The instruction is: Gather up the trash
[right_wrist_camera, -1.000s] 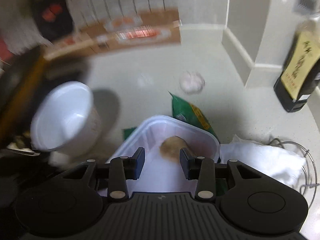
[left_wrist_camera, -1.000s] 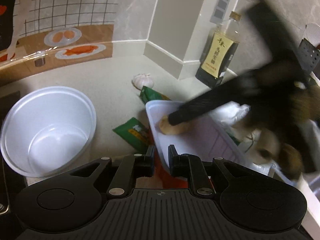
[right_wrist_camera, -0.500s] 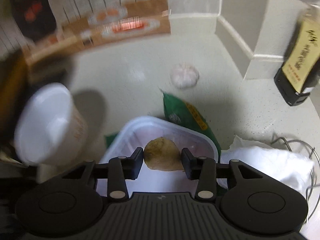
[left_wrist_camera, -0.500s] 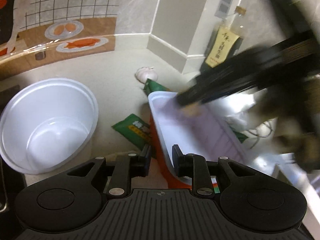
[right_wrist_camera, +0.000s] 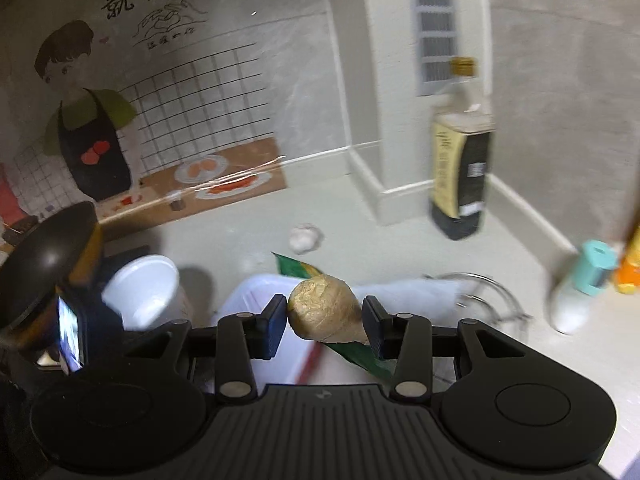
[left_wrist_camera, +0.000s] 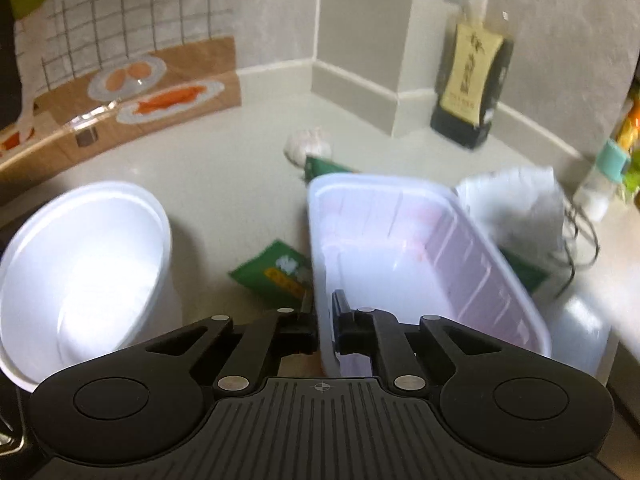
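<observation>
Lifted out of the translucent white plastic tray (left_wrist_camera: 420, 264), the knobbly tan piece of ginger (right_wrist_camera: 324, 308) now hangs above the counter, clamped between the pads of the right gripper (right_wrist_camera: 325, 320) — a second ago it lay on the tray's floor. Below and behind that gripper the tray's far rim shows, with a green snack wrapper (right_wrist_camera: 296, 266) poking out beyond it.

The left gripper (left_wrist_camera: 323, 322) has just closed; its jaws now pinch the tray's near wall, one finger outside, one inside. Left of this gripper stands a white round plastic tub (left_wrist_camera: 80, 272); just ahead of its left finger lies a second green wrapper (left_wrist_camera: 276, 272). Beyond the tray sit a garlic bulb (left_wrist_camera: 306, 146) and, further right, a dark sauce bottle with a yellow label (left_wrist_camera: 472, 80) — both blurred.
</observation>
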{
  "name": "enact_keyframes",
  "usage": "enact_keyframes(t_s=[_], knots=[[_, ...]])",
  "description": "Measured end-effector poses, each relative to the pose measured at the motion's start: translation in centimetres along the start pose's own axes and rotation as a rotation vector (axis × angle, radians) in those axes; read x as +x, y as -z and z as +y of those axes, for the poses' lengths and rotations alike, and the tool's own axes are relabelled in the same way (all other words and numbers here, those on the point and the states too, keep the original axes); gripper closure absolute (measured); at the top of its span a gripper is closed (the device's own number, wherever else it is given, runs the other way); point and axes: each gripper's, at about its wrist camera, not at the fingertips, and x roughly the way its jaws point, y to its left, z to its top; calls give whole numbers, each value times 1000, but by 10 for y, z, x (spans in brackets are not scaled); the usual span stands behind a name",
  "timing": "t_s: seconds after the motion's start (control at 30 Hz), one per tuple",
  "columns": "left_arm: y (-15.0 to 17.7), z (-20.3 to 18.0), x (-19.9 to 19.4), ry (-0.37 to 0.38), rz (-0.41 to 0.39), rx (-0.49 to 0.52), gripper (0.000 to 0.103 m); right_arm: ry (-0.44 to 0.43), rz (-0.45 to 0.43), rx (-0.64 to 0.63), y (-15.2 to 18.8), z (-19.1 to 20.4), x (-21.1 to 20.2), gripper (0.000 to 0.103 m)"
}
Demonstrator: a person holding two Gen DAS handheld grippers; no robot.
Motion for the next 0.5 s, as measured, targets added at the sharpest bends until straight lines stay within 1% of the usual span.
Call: enact_keyframes(t_s=[0.07,0.23,0.33,0.4,0.5], knots=[[-4,2,-11,-5,-46,-22,93,-1,-10,25,13,-7,-14,62],[-5,6,-56,-37,-156,-95,94,-56,-20,87,37,-23,-34,62],[-1,5,-86,-68,-193,-129,94,-111,-20,117,47,-33,-37,62],[5,4,-108,-62,-207,-145,94,-144,-18,139,52,-36,-37,62],[19,-3,-140,-42,-225,-122,93,-204,-30,162,63,-36,-42,62]])
